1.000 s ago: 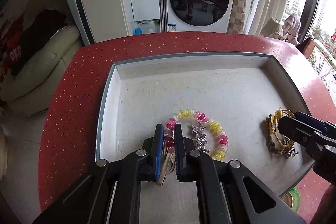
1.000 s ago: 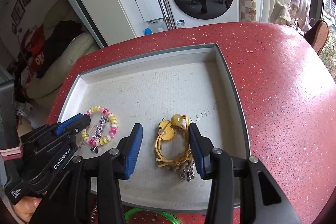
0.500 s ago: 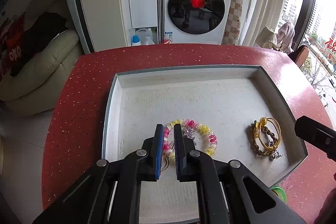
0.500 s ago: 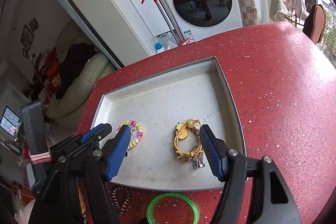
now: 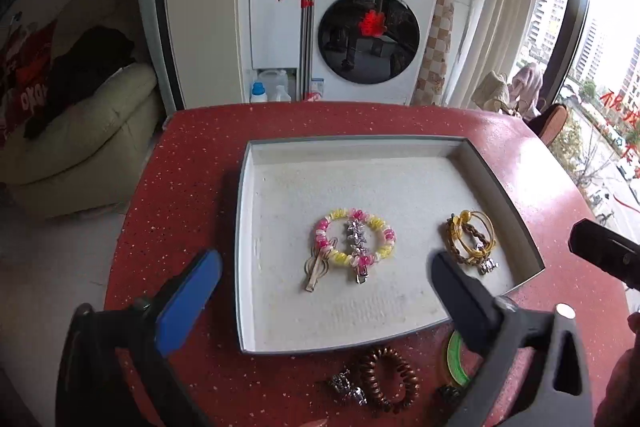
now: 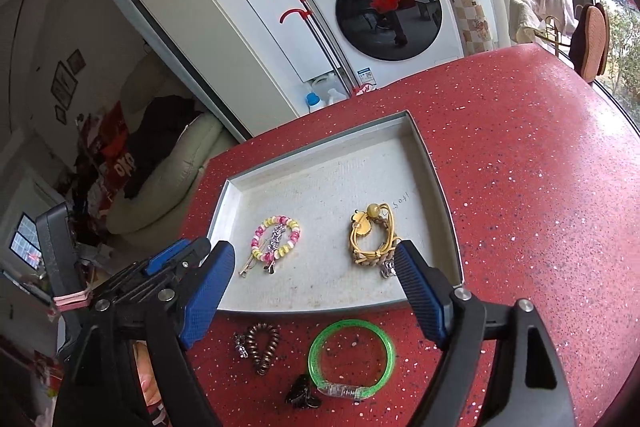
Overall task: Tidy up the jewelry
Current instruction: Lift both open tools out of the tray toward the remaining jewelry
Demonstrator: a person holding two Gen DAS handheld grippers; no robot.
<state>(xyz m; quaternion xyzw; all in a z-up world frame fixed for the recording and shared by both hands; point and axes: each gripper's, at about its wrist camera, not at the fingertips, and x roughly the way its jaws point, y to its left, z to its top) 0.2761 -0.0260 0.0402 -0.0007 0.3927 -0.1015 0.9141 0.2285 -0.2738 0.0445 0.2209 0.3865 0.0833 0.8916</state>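
A grey-rimmed tray (image 5: 242,227) (image 6: 444,187) sits on the red table. In it lie a pink-and-yellow bead bracelet (image 5: 320,231) (image 6: 256,239), a silver star clip (image 5: 355,241) across it, a gold hair clip (image 5: 316,271) at its near left, and a bundle of yellow cord bracelets (image 5: 470,237) (image 6: 372,235) to the right. My left gripper (image 5: 325,261) hangs above the tray's near edge, its jaws opening wide with nothing held. Over the near rim, my right gripper (image 6: 314,247) also has its jaws opening, and they are empty.
On the table in front of the tray lie a green bangle (image 6: 312,355) (image 5: 454,351), a brown spiral hair tie (image 6: 264,343) (image 5: 384,379), a small silver charm (image 6: 240,343) and a dark clip (image 6: 302,393). A washing machine (image 6: 388,11) and a sofa (image 5: 80,131) stand beyond the table.
My left gripper has opened and let go of the gold clip, which now lies in the tray beside the bead bracelet. Both grippers have drawn back and up; the right one has opened wider.
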